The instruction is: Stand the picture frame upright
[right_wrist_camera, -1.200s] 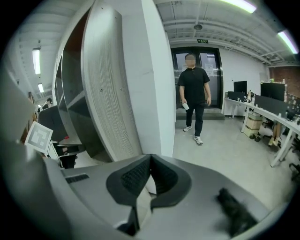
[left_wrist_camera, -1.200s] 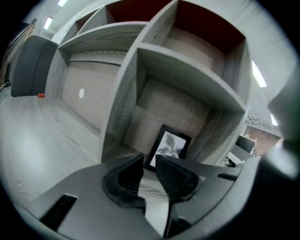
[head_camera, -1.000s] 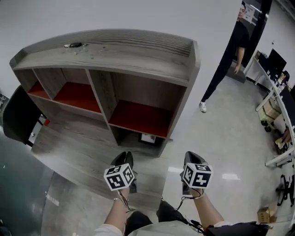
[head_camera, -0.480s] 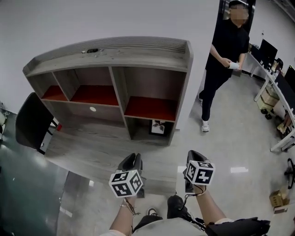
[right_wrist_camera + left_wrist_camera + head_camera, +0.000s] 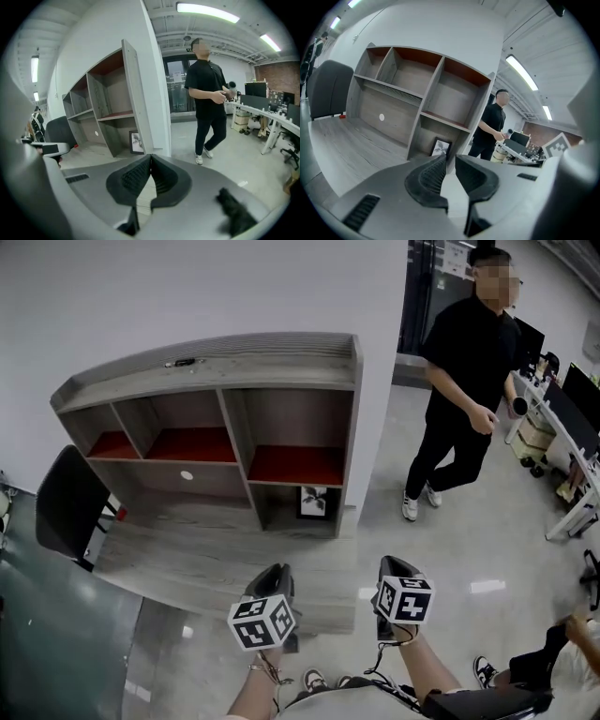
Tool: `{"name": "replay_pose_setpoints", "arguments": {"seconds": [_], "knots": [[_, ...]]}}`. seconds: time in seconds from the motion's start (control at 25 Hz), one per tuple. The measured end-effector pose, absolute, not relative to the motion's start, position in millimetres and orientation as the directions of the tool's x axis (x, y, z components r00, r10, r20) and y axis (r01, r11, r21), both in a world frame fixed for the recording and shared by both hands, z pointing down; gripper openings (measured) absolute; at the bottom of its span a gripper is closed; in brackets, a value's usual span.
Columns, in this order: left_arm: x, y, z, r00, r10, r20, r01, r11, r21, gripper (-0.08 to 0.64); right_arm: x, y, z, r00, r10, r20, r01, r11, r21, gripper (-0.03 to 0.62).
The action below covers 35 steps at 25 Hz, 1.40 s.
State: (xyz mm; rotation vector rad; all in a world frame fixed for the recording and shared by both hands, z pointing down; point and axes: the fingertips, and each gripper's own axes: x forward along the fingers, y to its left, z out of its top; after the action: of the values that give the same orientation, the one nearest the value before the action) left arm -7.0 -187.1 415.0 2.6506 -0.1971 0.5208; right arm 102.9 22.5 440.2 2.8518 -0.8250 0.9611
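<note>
Office floor, grey wood desk (image 5: 187, 554) w/ shelf unit (image 5: 234, 371) on it. Picture frame (image 5: 313, 502) stands in the unit's bottom-right cubby. Left tool (image 5: 449, 161): jaws slightly apart, nothing btwn. Right tool (image 5: 150, 161): jaws together, empty. Person (image 5: 464, 381) at right.

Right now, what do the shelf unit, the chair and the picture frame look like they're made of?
The shelf unit looks like grey wood or wood-look laminate, matt, visible grain; red shelf boards. The chair looks black and matt, fabric or plastic. The picture frame has a thin dark border, material unclear.
</note>
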Motion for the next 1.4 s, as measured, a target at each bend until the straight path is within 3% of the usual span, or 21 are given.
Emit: {"name": "replay_pose_setpoints", "arguments": {"seconds": [0.28,0.84,1.4], "knots": [[-4,-176,426,0.879,-0.142,0.456,-0.312,-0.893,0.324,0.015,99,24,439,0.643,-0.524,0.558,-0.538,-0.828,-0.158,0.031],[-12,-171,430,0.843,-0.187,0.505,-0.351,-0.901,0.253,0.012,89,11,428,0.604,-0.588,0.537,-0.617,-0.772,-0.152,0.031],[-33,-165,438,0.834,-0.185,0.520,-0.366,-0.891,0.269,0.012,71,26,432,0.607,-0.574,0.550,-0.598,-0.785,-0.159,0.031]]}}
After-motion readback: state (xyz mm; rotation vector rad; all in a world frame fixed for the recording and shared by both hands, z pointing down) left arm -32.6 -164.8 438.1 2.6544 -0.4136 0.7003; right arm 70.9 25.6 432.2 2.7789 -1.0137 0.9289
